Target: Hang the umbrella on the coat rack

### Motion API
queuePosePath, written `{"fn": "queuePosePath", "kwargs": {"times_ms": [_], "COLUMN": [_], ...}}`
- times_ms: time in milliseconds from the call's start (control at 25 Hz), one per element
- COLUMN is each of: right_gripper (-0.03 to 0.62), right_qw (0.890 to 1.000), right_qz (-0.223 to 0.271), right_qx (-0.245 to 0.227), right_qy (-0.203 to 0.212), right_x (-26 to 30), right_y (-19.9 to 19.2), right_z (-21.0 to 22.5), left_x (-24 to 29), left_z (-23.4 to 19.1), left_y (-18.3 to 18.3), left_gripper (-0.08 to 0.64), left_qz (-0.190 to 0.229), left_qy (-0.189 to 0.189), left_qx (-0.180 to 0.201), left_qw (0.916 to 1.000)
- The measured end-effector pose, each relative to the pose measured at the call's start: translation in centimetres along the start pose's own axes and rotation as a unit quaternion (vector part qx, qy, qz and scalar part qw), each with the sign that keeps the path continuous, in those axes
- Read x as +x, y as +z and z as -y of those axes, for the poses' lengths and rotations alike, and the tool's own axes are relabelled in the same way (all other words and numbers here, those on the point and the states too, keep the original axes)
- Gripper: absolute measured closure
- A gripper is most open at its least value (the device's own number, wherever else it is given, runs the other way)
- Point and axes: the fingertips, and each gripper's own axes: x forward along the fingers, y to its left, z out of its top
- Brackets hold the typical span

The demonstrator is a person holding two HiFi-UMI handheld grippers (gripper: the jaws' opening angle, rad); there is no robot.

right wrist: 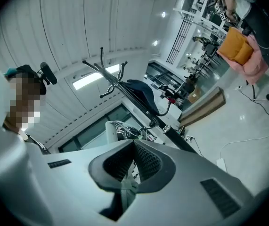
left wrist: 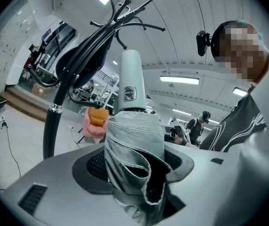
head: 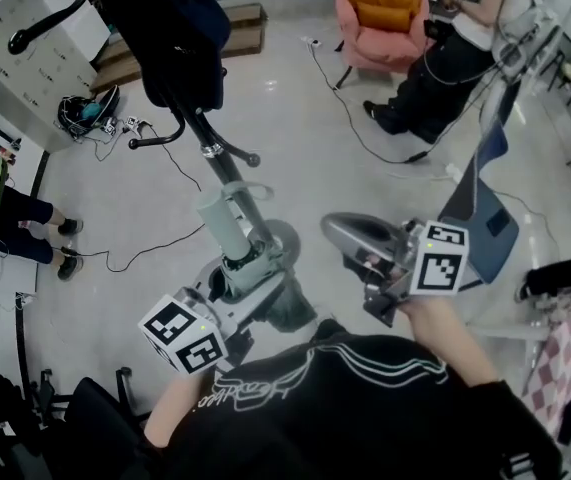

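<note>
The left tool (head: pixel 255 268) is clenched around the folded grey-green umbrella (head: pixel 227 223), its pads pressing the bunched canopy on both sides. The umbrella's pale handle end points toward the coat rack (head: pixel 215 153). In the left gripper view the umbrella (left wrist: pixel 134 140) stands upright just right of the coat rack's black pole (left wrist: pixel 53 126) and apart from it, below the curved hooks (left wrist: pixel 125 13) at the top. A dark bag (head: pixel 170 18) hangs from the coat rack's upper arms. The right tool (head: pixel 350 236) is to the right of the coat rack's pole and clear of the umbrella. Its jaws are drawn together (a thin pale strip shows where they meet, though what it is cannot be told) (right wrist: pixel 133 161). A pink armchair (head: pixel 380 13) with an orange cushion stands on the floor (head: pixel 295 118) beyond the coat rack, off to its right.
</note>
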Motion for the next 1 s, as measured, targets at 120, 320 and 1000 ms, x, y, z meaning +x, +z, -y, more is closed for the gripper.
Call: {"fn": "queuePosePath", "kwargs": {"times_ms": [120, 320, 1000], "right_gripper": [0.581, 0.581, 0.581], "right_qw": [1.0, 0.999, 0.993], "right_qz": [-0.009, -0.022, -0.075], "right_qx": [0.004, 0.011, 0.008], "right_qy": [0.011, 0.029, 0.094], "right_x": [0.8, 1.9, 8.3], "right_y": [0.6, 2.6, 6.1], "right_z": [1.2, 3.3, 6.8], "left_x": [0.7, 2.5, 5.6], "left_z": [-1.1, -2.4, -7.1], "left_y": [0.2, 1.1, 1.7], "left_gripper": [0.302, 0.302, 0.302], "left_qz": [0.001, -0.001, -0.004], "left_qy": [0.014, 0.033, 0.086], "left_qx": [-0.004, -0.007, -0.037], "left_qw": [0.9999, 0.9994, 0.9956]}}
